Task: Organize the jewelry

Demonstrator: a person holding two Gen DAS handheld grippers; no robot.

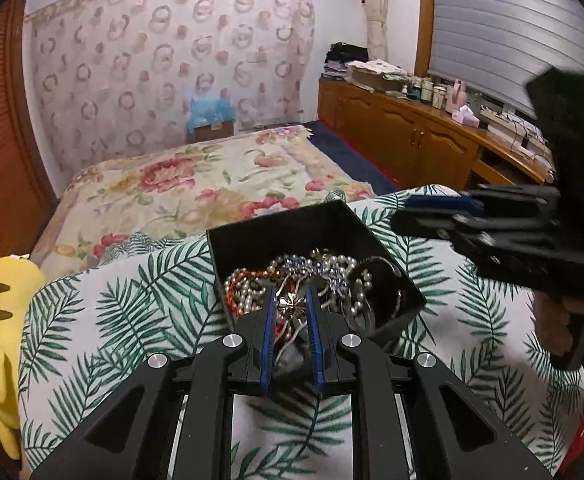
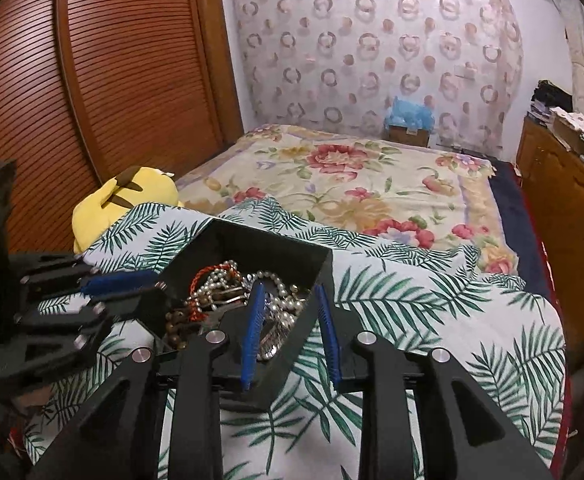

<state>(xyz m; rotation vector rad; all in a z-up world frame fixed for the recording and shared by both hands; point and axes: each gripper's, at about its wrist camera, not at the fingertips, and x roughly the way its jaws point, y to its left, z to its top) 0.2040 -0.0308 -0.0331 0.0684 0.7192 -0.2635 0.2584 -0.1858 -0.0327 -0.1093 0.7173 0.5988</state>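
A black open box (image 1: 284, 232) full of tangled jewelry, pearl strands, orange beads and blue beads (image 1: 316, 272), sits on a palm-leaf cloth (image 1: 132, 300). My left gripper (image 1: 291, 304) is over the box's near edge, shut on a silver flower-shaped pendant (image 1: 291, 306) with its chain hanging below. My right gripper (image 2: 288, 300) straddles the right wall of the box (image 2: 312, 320), one finger inside and one outside, jaws a little apart around the wall. The right gripper also shows in the left wrist view (image 1: 444, 208), and the left gripper shows in the right wrist view (image 2: 120, 284).
A yellow plush toy (image 2: 124, 196) lies at the cloth's left edge. A floral bedspread (image 2: 352, 184) stretches behind. A wooden slatted wardrobe (image 2: 92, 80) stands left. A wooden cabinet (image 1: 412, 132) with clutter runs along the right wall.
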